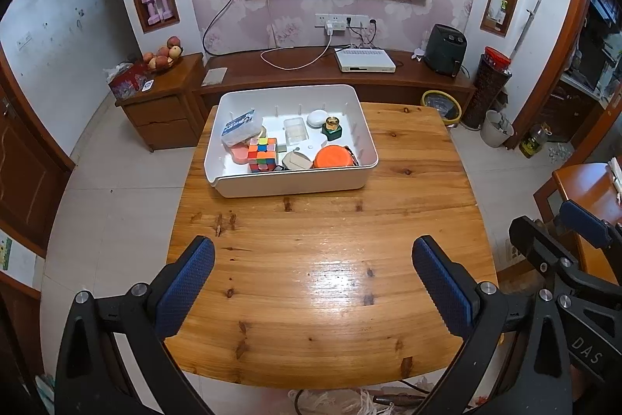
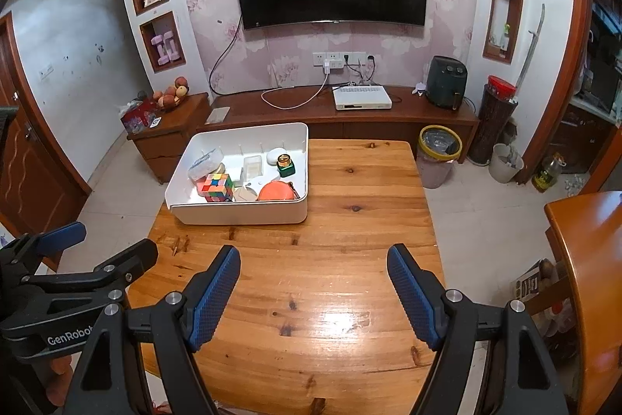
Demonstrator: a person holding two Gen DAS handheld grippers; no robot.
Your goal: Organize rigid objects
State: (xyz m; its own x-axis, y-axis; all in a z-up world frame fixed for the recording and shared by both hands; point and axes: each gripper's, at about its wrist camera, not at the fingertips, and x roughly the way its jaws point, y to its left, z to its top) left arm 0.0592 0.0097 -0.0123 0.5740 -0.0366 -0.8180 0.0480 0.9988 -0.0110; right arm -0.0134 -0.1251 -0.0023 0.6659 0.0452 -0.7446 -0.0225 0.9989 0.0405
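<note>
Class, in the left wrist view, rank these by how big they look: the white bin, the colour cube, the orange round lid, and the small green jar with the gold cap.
Largest to smallest as they look:
1. white bin
2. orange round lid and colour cube: too alike to rank
3. green jar

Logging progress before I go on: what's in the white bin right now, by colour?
In the white bin, as far as the pile shows:
Multicoloured: 1, puzzle cube
Orange: 1, round tin
Green: 1, small bottle
White: 1, oval case
Clear: 2, boxes
Tan: 1, piece
Total: 7
</note>
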